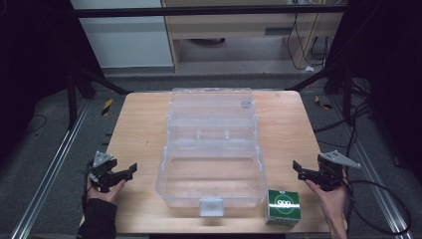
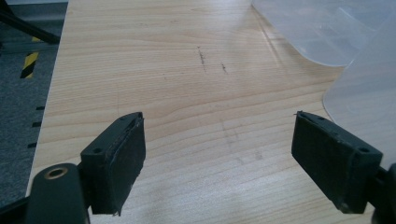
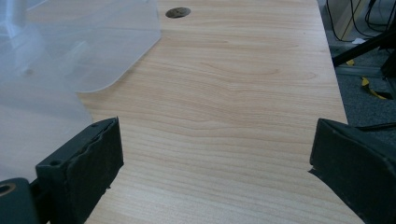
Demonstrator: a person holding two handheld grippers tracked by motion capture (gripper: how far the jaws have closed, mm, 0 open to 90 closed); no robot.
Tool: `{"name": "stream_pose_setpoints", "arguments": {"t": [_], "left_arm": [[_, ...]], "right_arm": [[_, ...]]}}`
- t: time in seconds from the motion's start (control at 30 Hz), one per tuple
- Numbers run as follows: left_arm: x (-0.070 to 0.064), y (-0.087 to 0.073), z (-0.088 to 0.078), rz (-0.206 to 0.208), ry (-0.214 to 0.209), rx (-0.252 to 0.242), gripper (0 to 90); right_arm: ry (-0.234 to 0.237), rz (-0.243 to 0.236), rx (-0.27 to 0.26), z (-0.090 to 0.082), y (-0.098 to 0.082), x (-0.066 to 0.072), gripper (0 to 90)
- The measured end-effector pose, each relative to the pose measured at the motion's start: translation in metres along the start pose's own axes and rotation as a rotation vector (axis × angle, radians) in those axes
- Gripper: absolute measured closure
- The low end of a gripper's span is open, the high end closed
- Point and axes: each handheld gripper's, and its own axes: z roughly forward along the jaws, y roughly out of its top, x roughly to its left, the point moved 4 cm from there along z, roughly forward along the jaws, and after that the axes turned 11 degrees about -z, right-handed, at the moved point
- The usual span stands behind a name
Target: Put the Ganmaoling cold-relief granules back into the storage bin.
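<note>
A clear plastic storage box (image 1: 211,172) lies open in the middle of the wooden table (image 1: 139,129), its lid (image 1: 211,107) folded back to the far side. A small green and white carton (image 1: 282,206) stands at the box's near right corner. My left gripper (image 1: 128,172) hovers at the table's left edge, open, with nothing between its pads (image 2: 119,161). My right gripper (image 1: 298,168) hovers at the right edge, also open and empty; its own view shows wide-set pads (image 3: 81,170) and the box's clear wall (image 3: 42,116) to their left.
A round hole (image 3: 178,12) marks the table's far part in the right gripper view. Dark scuff marks (image 2: 202,55) streak the wood ahead of the left gripper. Metal rails (image 1: 54,164), cables (image 1: 378,199) and black frame legs surround the table on the carpeted floor.
</note>
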Motion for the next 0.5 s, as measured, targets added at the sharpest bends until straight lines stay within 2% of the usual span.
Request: {"name": "stream_pose_setpoints", "arguments": {"t": [0.23, 0.33, 0.5], "left_arm": [[-0.004, -0.001, 0.001, 0.02, 0.002, 0.007, 18.8], [-0.004, -0.002, 0.002, 0.025, 0.005, 0.015, 18.8], [-0.006, -0.003, 0.003, 0.031, 0.007, 0.025, 19.0]], "right_arm": [[0.022, -0.035, 0.012, -0.006, 0.003, 0.001, 6.7], [0.072, -0.043, 0.017, -0.01, 0.008, 0.005, 7.2], [0.096, -0.084, 0.005, -0.02, 0.02, 0.011, 7.0]]}}
